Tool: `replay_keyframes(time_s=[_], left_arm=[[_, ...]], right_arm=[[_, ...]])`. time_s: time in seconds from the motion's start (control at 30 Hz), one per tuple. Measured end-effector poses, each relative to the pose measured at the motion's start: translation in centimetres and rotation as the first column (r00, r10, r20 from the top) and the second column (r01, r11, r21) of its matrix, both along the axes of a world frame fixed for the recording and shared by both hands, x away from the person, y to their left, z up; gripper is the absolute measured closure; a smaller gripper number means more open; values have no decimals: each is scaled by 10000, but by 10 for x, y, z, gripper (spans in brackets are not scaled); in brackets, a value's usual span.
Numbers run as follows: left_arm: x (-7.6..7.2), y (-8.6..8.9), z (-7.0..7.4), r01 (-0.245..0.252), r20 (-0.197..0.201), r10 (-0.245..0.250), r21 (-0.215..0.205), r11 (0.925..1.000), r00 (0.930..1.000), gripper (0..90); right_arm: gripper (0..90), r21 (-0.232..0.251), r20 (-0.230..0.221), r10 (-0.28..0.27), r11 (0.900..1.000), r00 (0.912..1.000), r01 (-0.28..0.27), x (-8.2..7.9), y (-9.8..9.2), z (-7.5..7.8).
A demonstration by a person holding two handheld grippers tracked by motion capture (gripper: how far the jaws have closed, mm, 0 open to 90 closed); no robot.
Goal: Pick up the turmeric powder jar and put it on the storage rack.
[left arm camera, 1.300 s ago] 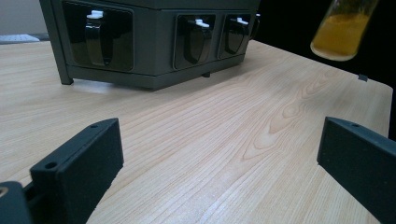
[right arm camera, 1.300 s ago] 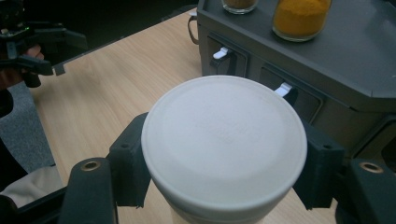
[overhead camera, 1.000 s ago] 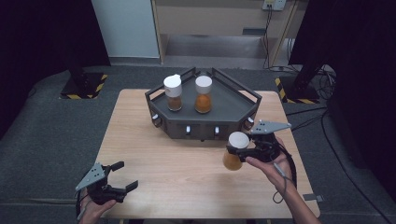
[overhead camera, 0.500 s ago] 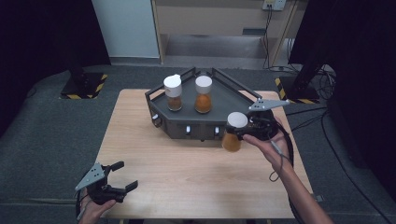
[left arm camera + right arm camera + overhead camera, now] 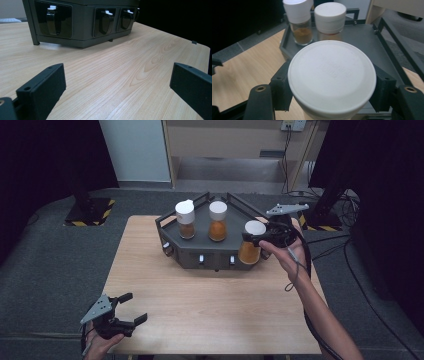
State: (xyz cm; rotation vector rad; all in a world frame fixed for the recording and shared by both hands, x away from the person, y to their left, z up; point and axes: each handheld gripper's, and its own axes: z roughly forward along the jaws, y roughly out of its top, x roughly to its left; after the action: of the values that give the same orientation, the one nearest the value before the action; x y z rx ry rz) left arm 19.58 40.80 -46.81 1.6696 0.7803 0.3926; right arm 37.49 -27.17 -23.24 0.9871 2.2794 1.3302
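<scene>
Right tongs (image 5: 260,239) are clamped on an outstretched arm; left tongs (image 5: 131,308) gape, seemingly low.

Overhead light, even on the bench (image 5: 210,305); surroundings dark, near black at both sides. High view soft, low detail. Left gripper view: sheen on the wood just beyond the fingers (image 5: 42,90), which are blurred, rack (image 5: 82,22) sharper. Right gripper view: white lid (image 5: 332,75) between the fingers bright, slightly washed out; jars (image 5: 299,17) behind softer.
</scene>
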Motion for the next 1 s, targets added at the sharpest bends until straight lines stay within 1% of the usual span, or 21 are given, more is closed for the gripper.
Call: replay_keyframes(time_s=[0.07,0.23,0.6,0.8,0.9,1.0], left_arm=[[0,0,0,-10,-17,10,-2,10000,10000,0],[0,0,0,-5,-20,5,0,10000,10000,0],[0,1,-1,-18,-44,17,-52,10000,10000,0],[0,1,-1,-27,-44,27,-82,10000,10000,0],[0,2,-1,-29,-35,29,-81,10000,10000,0],[0,2,-1,-47,-45,47,-96,9999,10000,0]], right_arm=[[329,-93,52,-163,9998,9999,163,5,2,1],[330,-111,-20,-483,9988,9988,483,20,6,3],[329,-224,60,-939,9953,9956,941,48,19,9],[329,-233,113,-1228,9921,9924,1231,61,26,7],[329,-328,130,-1376,9899,9904,1380,67,30,6],[329,-321,109,-1525,9877,9882,1528,73,33,2]])
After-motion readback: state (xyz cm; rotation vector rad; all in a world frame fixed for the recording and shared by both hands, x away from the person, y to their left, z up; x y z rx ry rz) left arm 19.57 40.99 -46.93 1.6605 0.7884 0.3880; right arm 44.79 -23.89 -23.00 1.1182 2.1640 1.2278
